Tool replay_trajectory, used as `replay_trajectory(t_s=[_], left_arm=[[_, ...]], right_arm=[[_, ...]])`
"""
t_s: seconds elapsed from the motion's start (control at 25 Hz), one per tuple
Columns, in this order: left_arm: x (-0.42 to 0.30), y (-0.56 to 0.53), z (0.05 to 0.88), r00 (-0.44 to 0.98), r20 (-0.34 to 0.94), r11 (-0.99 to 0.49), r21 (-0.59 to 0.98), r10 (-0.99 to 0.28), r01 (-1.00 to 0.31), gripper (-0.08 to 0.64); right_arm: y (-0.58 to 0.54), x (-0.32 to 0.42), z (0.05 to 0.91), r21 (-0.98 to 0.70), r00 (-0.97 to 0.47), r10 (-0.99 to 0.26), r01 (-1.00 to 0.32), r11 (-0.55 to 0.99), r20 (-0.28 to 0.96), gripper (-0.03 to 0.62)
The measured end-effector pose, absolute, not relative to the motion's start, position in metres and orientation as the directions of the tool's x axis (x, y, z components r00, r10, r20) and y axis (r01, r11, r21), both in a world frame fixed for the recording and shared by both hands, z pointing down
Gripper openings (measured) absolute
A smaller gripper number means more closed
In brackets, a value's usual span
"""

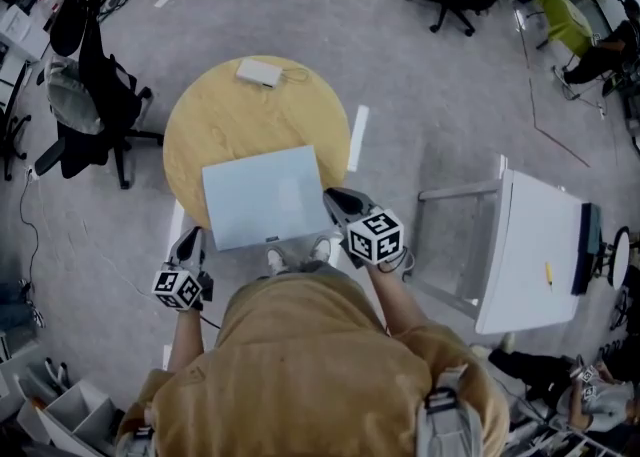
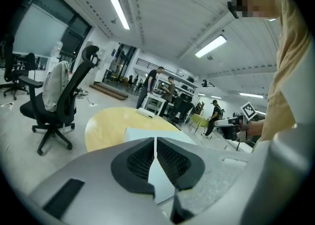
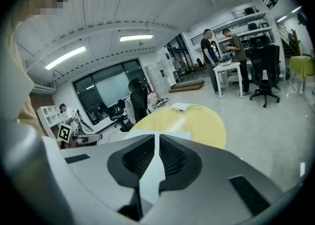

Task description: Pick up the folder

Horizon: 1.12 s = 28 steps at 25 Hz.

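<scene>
A pale blue folder (image 1: pixel 265 195) lies flat on the near half of a round yellow table (image 1: pixel 220 115), its near edge hanging over the rim. My left gripper (image 1: pixel 190 237) is shut and empty, just left of and below the folder's near left corner. My right gripper (image 1: pixel 332 197) is shut and empty too, its tips by the folder's near right edge. In the left gripper view the shut jaws (image 2: pixel 155 143) point at the folder (image 2: pixel 136 132). The right gripper view shows shut jaws (image 3: pixel 158 143) with the folder (image 3: pixel 177 134) just beyond.
A small white box (image 1: pixel 260 72) with a cable sits at the table's far edge. A black office chair (image 1: pixel 90 105) draped with clothes stands to the left. A white table (image 1: pixel 530 245) stands to the right. Several people and chairs are far off.
</scene>
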<state>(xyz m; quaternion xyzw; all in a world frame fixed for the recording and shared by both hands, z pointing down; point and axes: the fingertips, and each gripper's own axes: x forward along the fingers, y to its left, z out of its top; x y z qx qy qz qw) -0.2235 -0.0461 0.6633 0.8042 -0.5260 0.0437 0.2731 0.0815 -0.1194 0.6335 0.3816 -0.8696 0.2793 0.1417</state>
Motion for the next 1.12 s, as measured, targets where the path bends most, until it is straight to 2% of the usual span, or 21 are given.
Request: replay_trajectory(t_s=[0.12, 0.16, 0.2, 0.32, 0.44, 0.68, 0.84, 0.96, 1.12], left_arm=[[-0.218, -0.043, 0.68, 0.46, 0.407, -0.298, 0.402, -0.789, -0.866, 0.005], [-0.216, -0.043, 0.684, 0.462, 0.419, -0.295, 0.404, -0.782, -0.866, 0.009], [-0.215, -0.042, 0.688, 0.464, 0.427, -0.29, 0.411, -0.776, -0.864, 0.022], [-0.21, -0.039, 0.7, 0.482, 0.444, -0.276, 0.452, -0.755, -0.848, 0.123], [-0.212, -0.035, 0.713, 0.492, 0.473, -0.264, 0.469, -0.731, -0.843, 0.188], [-0.225, -0.03, 0.74, 0.523, 0.508, -0.203, 0.556, -0.684, -0.806, 0.266], [-0.226, -0.028, 0.758, 0.57, 0.519, -0.153, 0.64, -0.637, -0.753, 0.329], [-0.224, -0.026, 0.77, 0.62, 0.5, -0.11, 0.719, -0.605, -0.687, 0.35], [-0.217, -0.03, 0.774, 0.693, 0.448, -0.074, 0.81, -0.565, -0.582, 0.367]], right_arm=[[-0.118, 0.085, 0.653, -0.414, -0.676, -0.555, -0.737, 0.535, 0.485, 0.023], [-0.117, 0.086, 0.658, -0.426, -0.681, -0.541, -0.731, 0.533, 0.493, 0.084], [-0.116, 0.086, 0.664, -0.436, -0.687, -0.524, -0.725, 0.533, 0.502, 0.113], [-0.108, 0.088, 0.683, -0.472, -0.703, -0.474, -0.709, 0.524, 0.53, 0.139], [-0.099, 0.087, 0.705, -0.575, -0.742, -0.406, -0.67, 0.469, 0.534, 0.243], [-0.092, 0.091, 0.74, -0.682, -0.769, -0.337, -0.638, 0.359, 0.543, 0.293], [-0.087, 0.092, 0.761, -0.778, -0.81, -0.297, -0.577, 0.25, 0.506, 0.317], [-0.083, 0.098, 0.777, -0.84, -0.835, -0.287, -0.523, 0.144, 0.47, 0.328], [-0.076, 0.096, 0.788, -0.88, -0.865, -0.253, -0.467, 0.091, 0.433, 0.336]])
